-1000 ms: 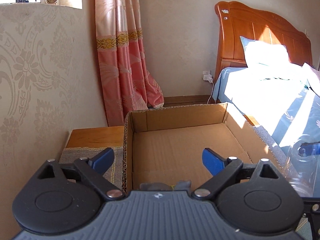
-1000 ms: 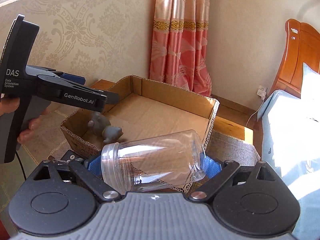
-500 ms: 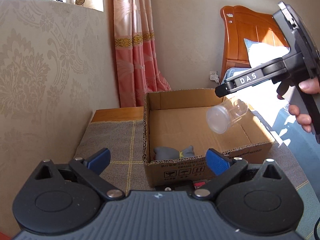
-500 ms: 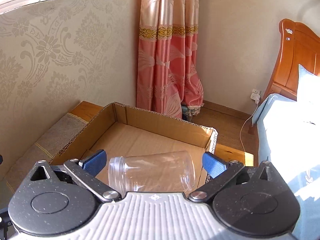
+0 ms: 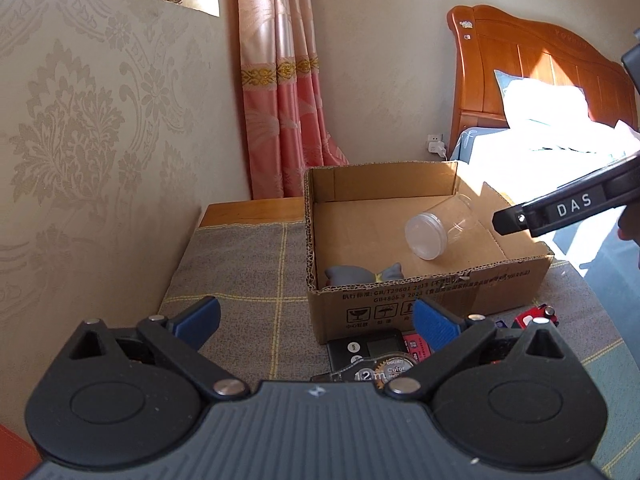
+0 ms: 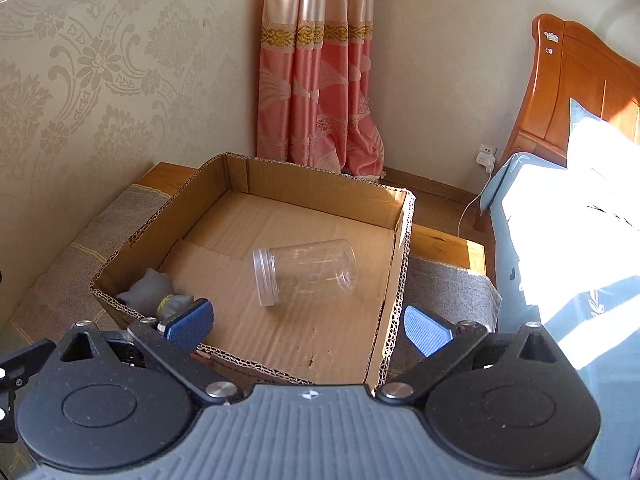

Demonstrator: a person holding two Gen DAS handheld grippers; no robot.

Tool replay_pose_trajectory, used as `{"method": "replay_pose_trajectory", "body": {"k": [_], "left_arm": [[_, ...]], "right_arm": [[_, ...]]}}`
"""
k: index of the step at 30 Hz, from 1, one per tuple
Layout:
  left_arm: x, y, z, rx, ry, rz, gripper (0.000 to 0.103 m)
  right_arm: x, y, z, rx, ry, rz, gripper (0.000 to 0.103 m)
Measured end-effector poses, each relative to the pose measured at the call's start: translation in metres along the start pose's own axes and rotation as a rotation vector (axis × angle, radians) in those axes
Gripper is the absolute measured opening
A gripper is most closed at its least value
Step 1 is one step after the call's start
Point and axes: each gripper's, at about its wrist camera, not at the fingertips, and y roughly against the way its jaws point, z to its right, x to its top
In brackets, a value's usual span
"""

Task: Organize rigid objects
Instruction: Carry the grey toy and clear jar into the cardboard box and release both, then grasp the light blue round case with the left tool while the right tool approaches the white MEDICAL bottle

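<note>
We've just let go of the jar [image 6: 306,271]: it was clamped in the right gripper [image 6: 308,326] 1 s ago, now lies on its side in the box [image 6: 316,188], jaws apart. So 2 items are sorted, w/ the grey toy [image 6: 150,294]. Left gripper [image 5: 316,318] also apart, pulled back. Only the left view shows a tape measure [image 5: 382,368] & red bits [image 5: 532,316] outside the box, prob. next.
</note>
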Motion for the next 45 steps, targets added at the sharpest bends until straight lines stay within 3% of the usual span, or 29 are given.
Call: {"method": "replay_pose_trajectory", "body": {"k": [9,16,19,36,45], "left_arm": [[-0.018,0.008,-0.009,-0.001,0.02,-0.004,0.102],[-0.04,0.002,-0.011,0.004,0.027,-0.057,0.102],[-0.048,0.001,-0.009,0.017,0.017,-0.068,0.102],[-0.061,-0.017,0.008,-0.097,-0.012,-0.139,0.102],[-0.066,-0.051,0.019,-0.07,-0.025,-0.216,0.102]], "right_arm": [[-0.067,0.027,-0.023,0.002,-0.047,-0.035,0.103],[-0.109,0.026,-0.048,-0.009,-0.047,-0.086,0.103],[-0.118,0.02,-0.053,-0.025,-0.054,-0.109,0.103],[-0.162,0.002,-0.022,-0.076,-0.123,-0.247,0.103],[-0.171,0.006,-0.02,-0.043,-0.105,-0.189,0.103]]}}
